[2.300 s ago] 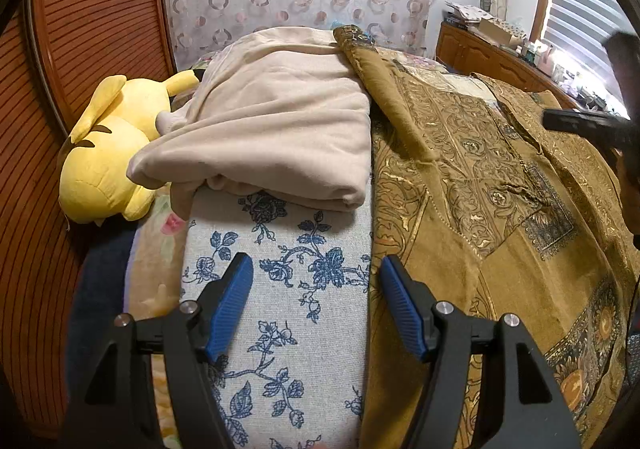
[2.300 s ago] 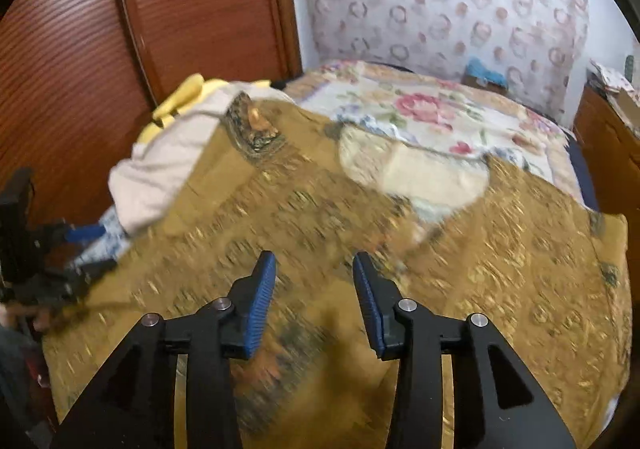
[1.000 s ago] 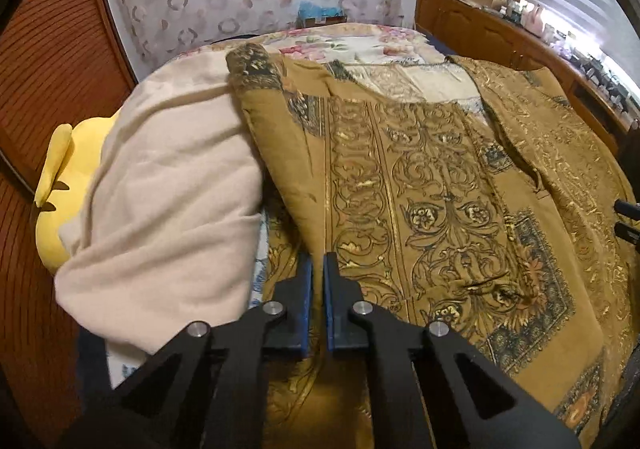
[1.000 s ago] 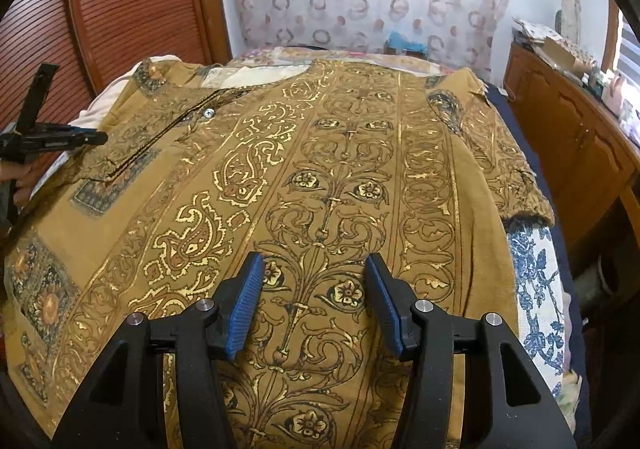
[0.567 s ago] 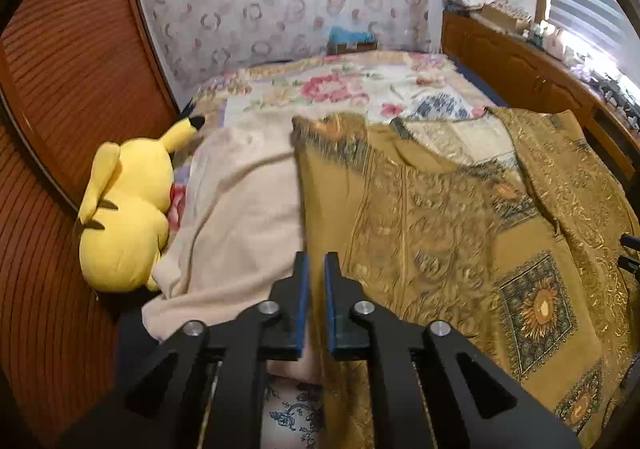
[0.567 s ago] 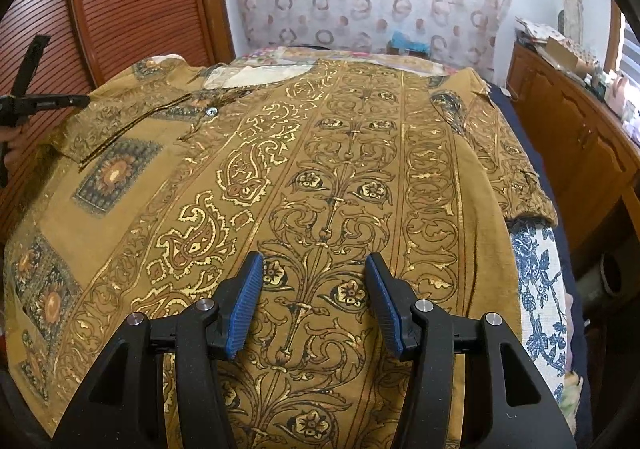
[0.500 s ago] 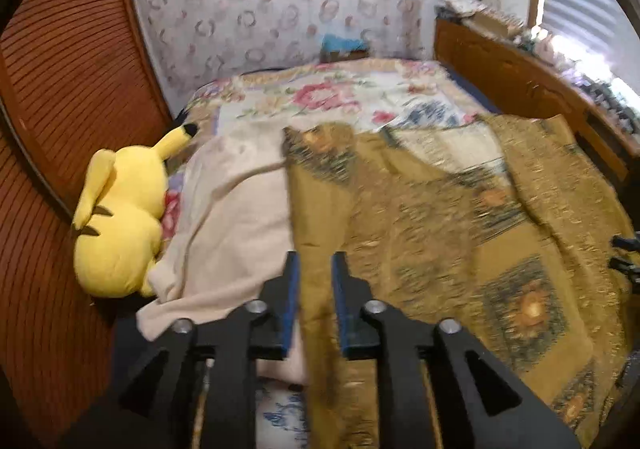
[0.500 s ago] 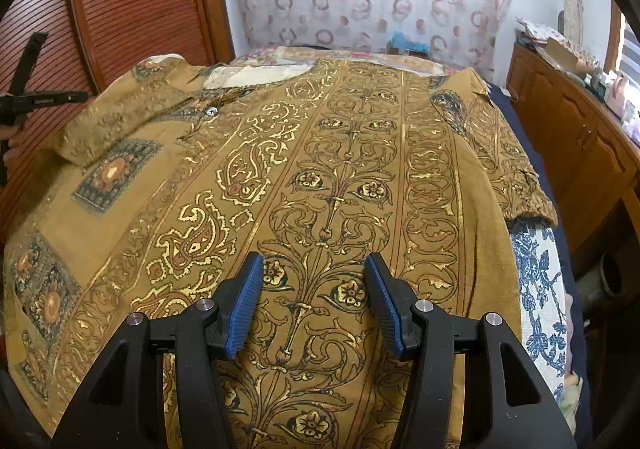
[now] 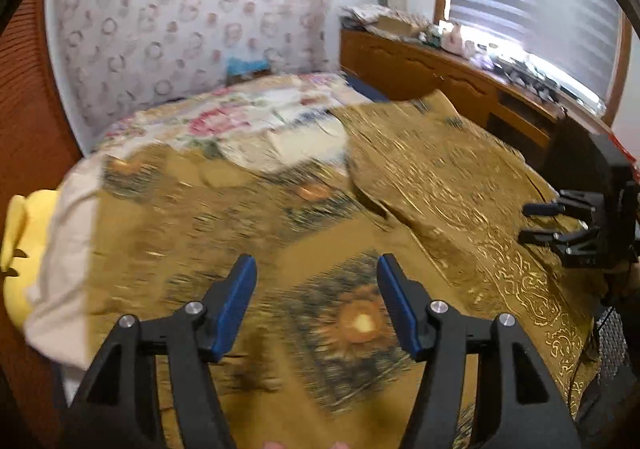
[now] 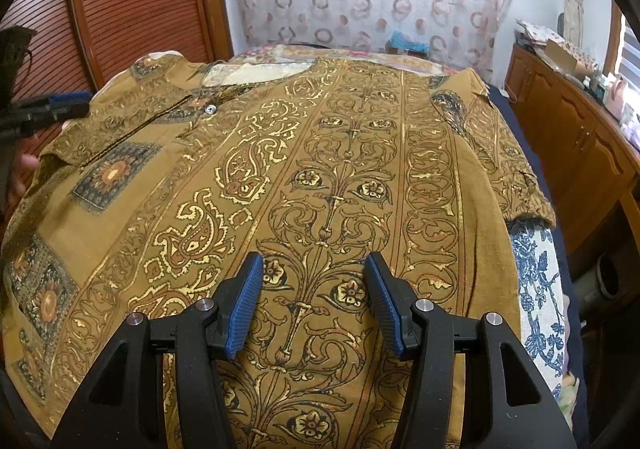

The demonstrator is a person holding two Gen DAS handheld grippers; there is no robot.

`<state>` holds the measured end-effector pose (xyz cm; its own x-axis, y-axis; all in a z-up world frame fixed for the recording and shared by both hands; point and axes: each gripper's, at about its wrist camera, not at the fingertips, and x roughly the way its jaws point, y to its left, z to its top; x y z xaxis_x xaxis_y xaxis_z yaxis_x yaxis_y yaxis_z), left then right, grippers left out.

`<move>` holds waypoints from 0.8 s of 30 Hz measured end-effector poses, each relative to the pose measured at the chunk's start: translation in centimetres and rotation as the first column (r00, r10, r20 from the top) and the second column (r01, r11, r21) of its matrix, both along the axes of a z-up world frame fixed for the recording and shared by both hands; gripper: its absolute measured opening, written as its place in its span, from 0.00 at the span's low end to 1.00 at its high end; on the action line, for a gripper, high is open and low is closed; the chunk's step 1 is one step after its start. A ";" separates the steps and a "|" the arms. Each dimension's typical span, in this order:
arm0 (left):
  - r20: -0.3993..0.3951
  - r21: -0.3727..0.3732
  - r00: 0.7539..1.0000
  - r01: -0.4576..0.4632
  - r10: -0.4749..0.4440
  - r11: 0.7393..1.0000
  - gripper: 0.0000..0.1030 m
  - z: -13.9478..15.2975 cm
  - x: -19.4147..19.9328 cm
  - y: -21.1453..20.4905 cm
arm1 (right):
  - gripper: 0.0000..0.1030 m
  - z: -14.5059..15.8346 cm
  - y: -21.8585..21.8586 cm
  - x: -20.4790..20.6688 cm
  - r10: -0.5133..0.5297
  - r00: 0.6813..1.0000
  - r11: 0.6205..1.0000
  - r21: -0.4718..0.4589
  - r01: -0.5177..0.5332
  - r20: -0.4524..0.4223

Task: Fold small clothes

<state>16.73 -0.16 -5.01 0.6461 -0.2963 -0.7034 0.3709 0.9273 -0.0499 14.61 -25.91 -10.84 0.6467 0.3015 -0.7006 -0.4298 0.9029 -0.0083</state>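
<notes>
A mustard-brown shirt (image 10: 340, 149) with gold and black ornament lies spread flat over the bed, its left part folded inward with square flower patches showing (image 9: 360, 321). My left gripper (image 9: 316, 277) hovers above that folded part. Its jaws are opening and nothing is between them. It also shows at the left edge of the right wrist view, left gripper (image 10: 60, 105), with a hand behind it. My right gripper (image 10: 314, 273) stands open just above the shirt's lower middle and holds nothing. It appears at the right of the left wrist view, right gripper (image 9: 536, 223).
A beige cloth (image 9: 68, 249) and a yellow plush toy (image 9: 16, 233) lie at the bed's left edge. A floral bedspread (image 9: 224, 121) covers the far end. A wooden cabinet (image 9: 420, 65) runs along the right. A blue-flowered cloth (image 10: 536, 281) peeks out beside the shirt.
My left gripper was shut on the shirt's left edge. It carried that edge inward, let go and opened, moving up and to the right. The right gripper has stayed still and open.
</notes>
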 end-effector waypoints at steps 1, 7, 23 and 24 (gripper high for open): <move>-0.013 0.001 1.000 0.010 -0.010 1.000 0.60 -0.4 0.2 -0.5 | 0.52 0.0 0.0 0.0 0.000 1.000 1.000 0.000 0.000 0.000; -0.062 0.012 0.997 0.036 -0.036 0.999 0.60 -2.4 1.1 -3.1 | 0.52 -0.1 -0.1 -0.1 -0.006 1.000 1.000 0.002 0.006 0.001; -0.081 0.066 0.996 0.050 -0.045 0.997 0.61 -4.1 1.4 -4.9 | 0.52 0.6 -1.9 0.0 -0.043 0.999 0.998 0.050 0.043 0.007; -0.081 0.068 0.996 0.050 -0.044 0.996 0.62 -4.1 1.6 -4.9 | 0.52 0.7 -2.2 -0.1 -0.047 0.999 0.998 0.049 0.046 0.010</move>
